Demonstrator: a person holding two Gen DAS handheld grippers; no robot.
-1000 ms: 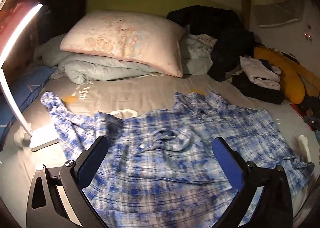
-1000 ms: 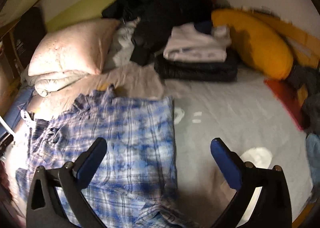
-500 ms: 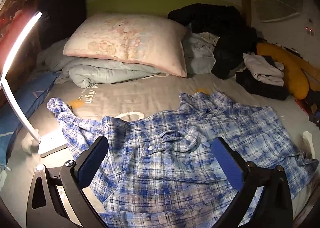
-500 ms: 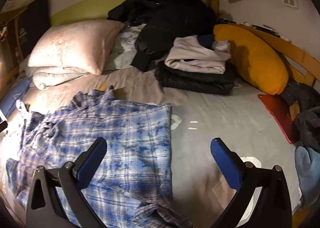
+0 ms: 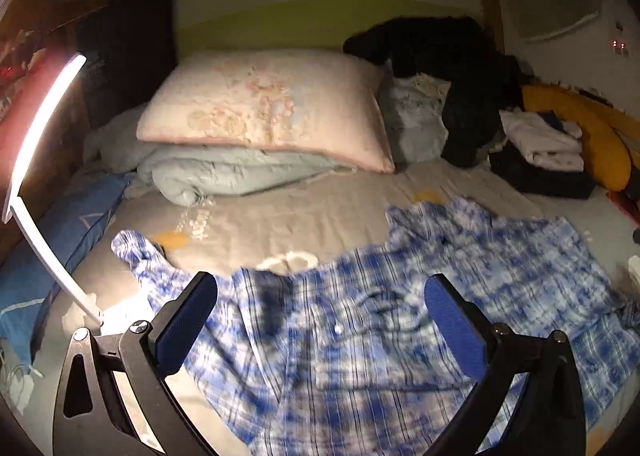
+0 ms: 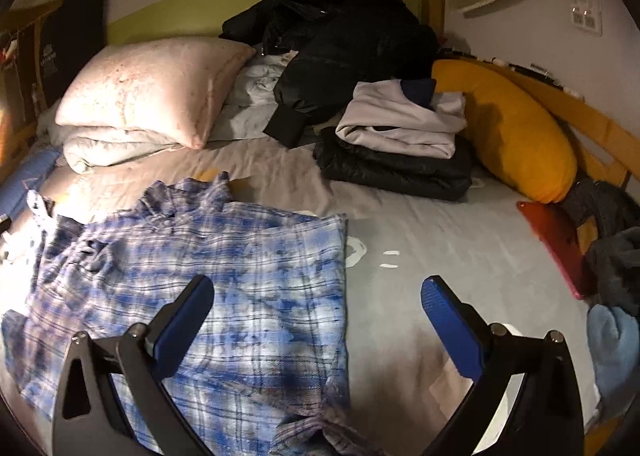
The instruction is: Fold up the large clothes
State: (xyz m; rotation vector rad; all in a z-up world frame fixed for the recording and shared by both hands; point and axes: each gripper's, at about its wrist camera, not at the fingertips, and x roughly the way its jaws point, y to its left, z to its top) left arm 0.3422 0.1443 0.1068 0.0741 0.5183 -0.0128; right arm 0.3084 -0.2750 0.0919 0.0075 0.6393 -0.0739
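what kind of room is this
Most likely a bedroom: a bed with a pink pillow on a folded duvet, and a plaid shirt spread on it beside folded clothes.

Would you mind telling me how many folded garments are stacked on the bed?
2: a dark folded garment lies beside the yellow cushion, and a pale folded garment rests on top of it. Others may be hidden in the black pile behind.

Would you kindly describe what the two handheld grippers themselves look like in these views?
Both look alike. The left gripper and the right gripper each have two black, angular fingers with triangular cut-outs and silver screw heads near the knuckles. The inner faces carry flat blue pads with a fine ribbed texture. No cables, labels, hands or sleeves appear in either view.
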